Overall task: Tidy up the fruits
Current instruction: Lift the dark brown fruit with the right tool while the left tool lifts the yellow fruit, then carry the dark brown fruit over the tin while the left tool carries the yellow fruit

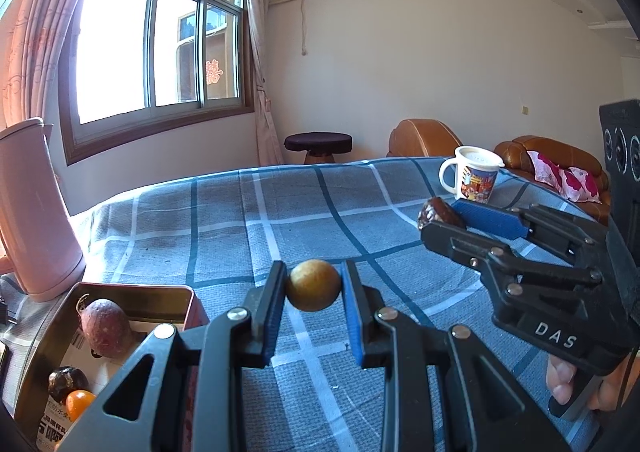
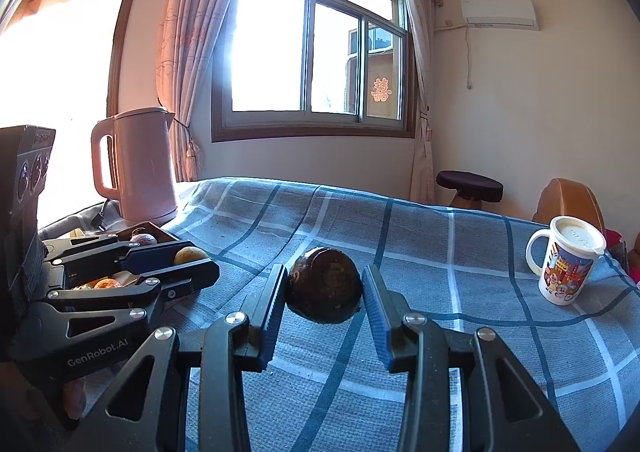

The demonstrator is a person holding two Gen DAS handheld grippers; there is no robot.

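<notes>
Left wrist view: small round yellow-brown fruit (image 1: 313, 285), smooth, matte skin.

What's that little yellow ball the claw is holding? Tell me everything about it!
It is a small round fruit, yellowish-brown with a dull, smooth-looking skin, lit on top and shaded underneath. What kind of fruit it is cannot be told. The left claw is shut on it, one blue-padded finger pressing each side, holding it up above the blue checked cloth. Nothing else touches it. The open tin with other fruits sits beside it, to the left.
</notes>
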